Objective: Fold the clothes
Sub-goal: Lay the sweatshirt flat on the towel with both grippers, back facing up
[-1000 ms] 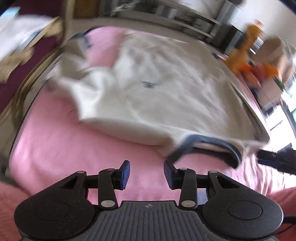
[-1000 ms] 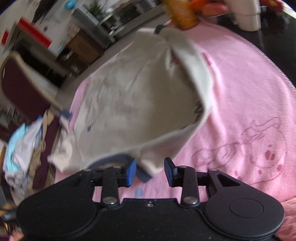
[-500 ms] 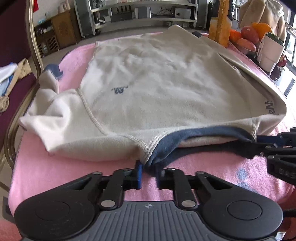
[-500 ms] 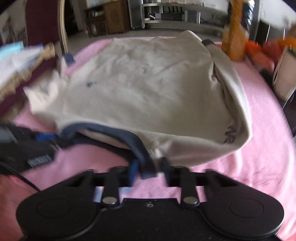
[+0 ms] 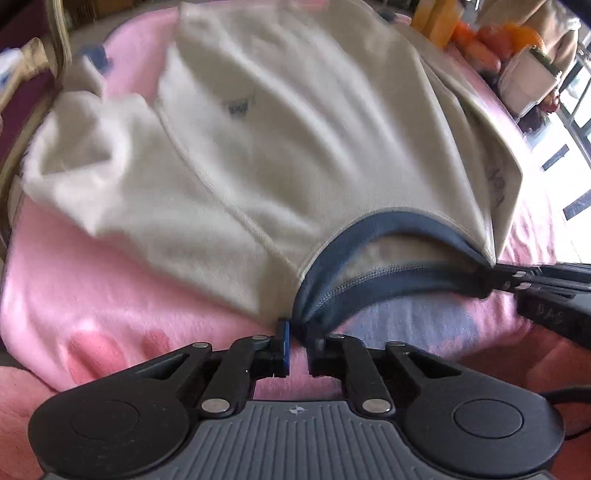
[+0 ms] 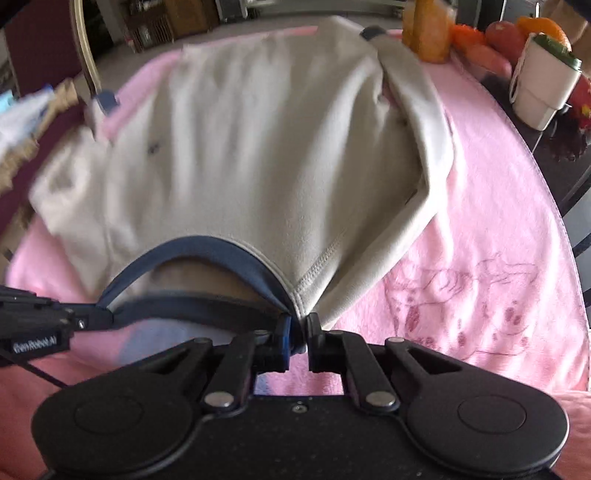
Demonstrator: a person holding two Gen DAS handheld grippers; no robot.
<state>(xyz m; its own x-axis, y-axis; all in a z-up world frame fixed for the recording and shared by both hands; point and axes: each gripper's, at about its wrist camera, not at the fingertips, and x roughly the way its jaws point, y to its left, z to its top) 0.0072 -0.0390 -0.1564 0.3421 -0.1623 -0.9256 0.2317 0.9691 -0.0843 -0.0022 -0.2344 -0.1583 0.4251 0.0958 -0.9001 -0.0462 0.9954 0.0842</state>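
Jaws of the left gripper (image 5: 298, 347) were clamped on the navy collar (image 5: 373, 236) at its left end; jaws of the right gripper (image 6: 300, 338) were clamped on the same collar at its right end, by the shoulder seam. Both pairs stood nearly together w/ only fabric between them.

The cream sweatshirt (image 5: 280, 147) lay spread on a pink blanket (image 5: 96, 295) over the table, neckline at the near edge, hem at the far side. Right sleeve (image 6: 413, 147) was already folded in along the body; left sleeve (image 5: 85, 158) lay bunched out to the left. Far right on the table, well apart from the shirt: a white cup (image 6: 539, 88) and some fruit (image 6: 498, 33).

Step in hand looked like taking the shoulders to square or fold the garment. To do it well: keep both ends level, hold the collar taut btw the two grips w/o stretching it, and move both hands together so the body doesn't skew. The loose left sleeve prob. needs tucking before any lengthwise fold. Frames were blurred, so how deep each bite was couldn't be told.
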